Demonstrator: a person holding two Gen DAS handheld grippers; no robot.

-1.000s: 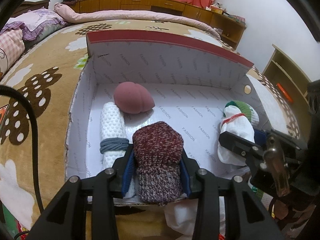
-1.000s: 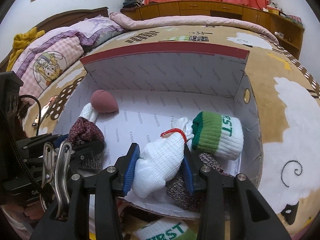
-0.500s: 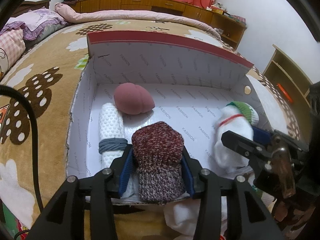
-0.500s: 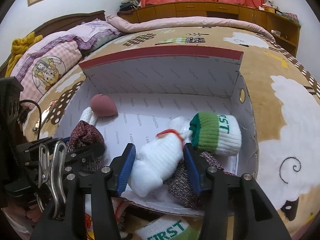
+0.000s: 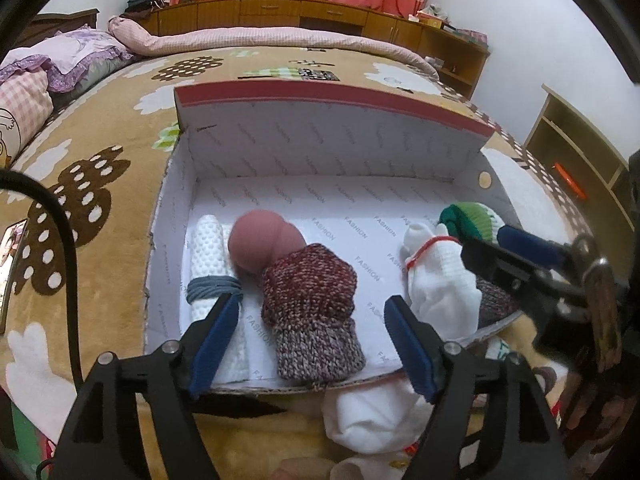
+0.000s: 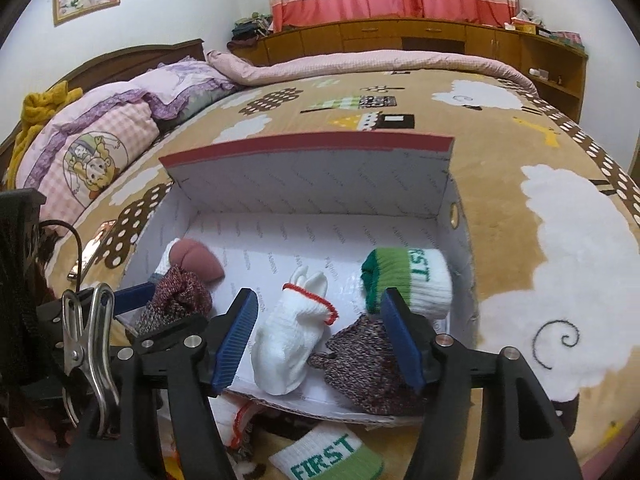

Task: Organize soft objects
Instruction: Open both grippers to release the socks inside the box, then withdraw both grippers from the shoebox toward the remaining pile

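Both grippers hang over the near edge of the box [image 5: 320, 152], and most of the job looks done. The box sits on the brown bedspread [image 6: 500, 152] with its lid standing up at the far wall, and six soft things lie inside.

In the left half: a white roll [image 5: 208, 256] tied with a grey band along the left wall, a pink sponge [image 5: 260, 244] beside it, and a maroon knit sock [image 5: 312, 304] touching the sponge and reaching to the near wall. The left gripper [image 5: 312, 332] is letting that sock go. Its jaws are opening, the pads stand clear on either side, and the sock lies loose on the box floor.

In the right half: a green-cuffed sock roll [image 6: 408, 280] by the right wall, a white bundle [image 6: 296, 332] with a red tie, and a second dark knit sock [image 6: 368, 364] at the near wall. The right gripper [image 6: 320, 336] is opening too. The white bundle lies between its pads, touched by neither.

What is left, I'd say, lies outside the near wall: a white sock [image 5: 372, 416], a "FIRST" sock [image 6: 328, 452], and another red-trimmed white piece [image 6: 236, 420].

The near wall stands between those pieces and the box floor, the near half of the box is crowded, and the two grippers sit close together. A steel clip [image 6: 90, 340] hangs on the left gripper's side.
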